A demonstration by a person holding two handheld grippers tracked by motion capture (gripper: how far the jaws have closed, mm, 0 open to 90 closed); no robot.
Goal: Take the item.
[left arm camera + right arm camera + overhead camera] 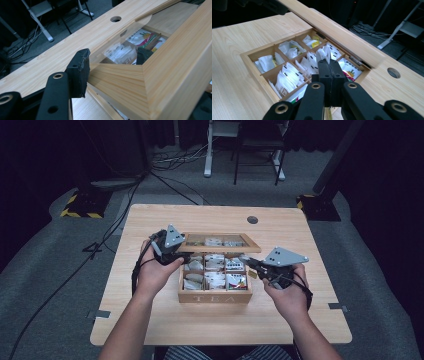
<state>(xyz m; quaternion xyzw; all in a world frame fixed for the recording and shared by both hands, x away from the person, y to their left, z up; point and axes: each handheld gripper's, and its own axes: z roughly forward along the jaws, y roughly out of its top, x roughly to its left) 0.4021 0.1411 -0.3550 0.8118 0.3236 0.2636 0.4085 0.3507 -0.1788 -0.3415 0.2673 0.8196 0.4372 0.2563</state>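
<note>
Right tongs pinching tea bag, left tongs gripping lid

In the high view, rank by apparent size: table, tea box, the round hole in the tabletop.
1. Table, by far the largest.
2. Tea box, lid open.
3. Round hole, smallest.

Dim room, table evenly lit from above, soft shadows, near foreground blurred
</note>
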